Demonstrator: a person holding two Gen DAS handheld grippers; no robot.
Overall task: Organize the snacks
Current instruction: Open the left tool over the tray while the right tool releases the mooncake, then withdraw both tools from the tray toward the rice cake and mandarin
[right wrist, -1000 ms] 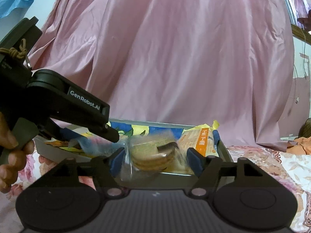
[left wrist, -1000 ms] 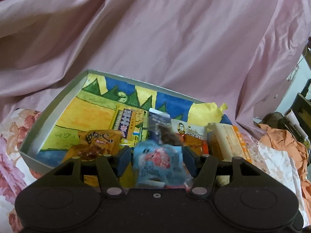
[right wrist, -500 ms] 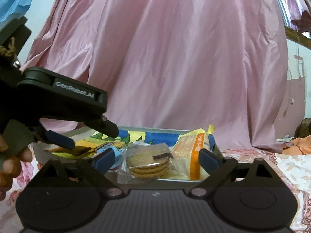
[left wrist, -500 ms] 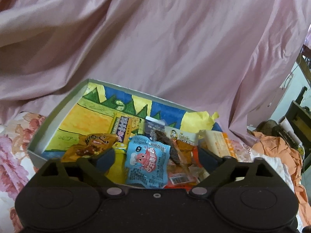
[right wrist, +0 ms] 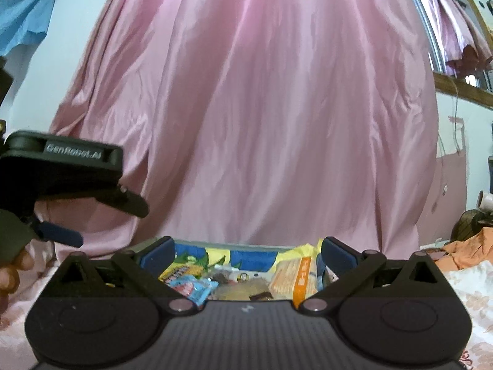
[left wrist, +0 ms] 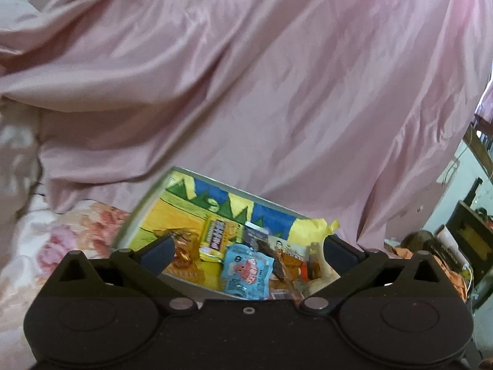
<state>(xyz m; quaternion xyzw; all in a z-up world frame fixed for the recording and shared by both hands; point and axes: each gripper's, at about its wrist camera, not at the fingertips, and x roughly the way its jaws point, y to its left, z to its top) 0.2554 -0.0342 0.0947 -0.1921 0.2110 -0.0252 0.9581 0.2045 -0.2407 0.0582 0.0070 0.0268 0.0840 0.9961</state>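
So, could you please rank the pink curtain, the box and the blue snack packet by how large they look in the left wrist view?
1. pink curtain
2. box
3. blue snack packet

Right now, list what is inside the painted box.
In the painted box lie a blue packet, a yellow bar packet, an orange wrapper and a cracker pack. More packets are heaped at the near right; whatever lies underneath them is covered.

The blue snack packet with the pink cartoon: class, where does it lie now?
In the left wrist view the blue snack packet lies inside the painted box, near its front edge, between a yellow packet and a dark strip.
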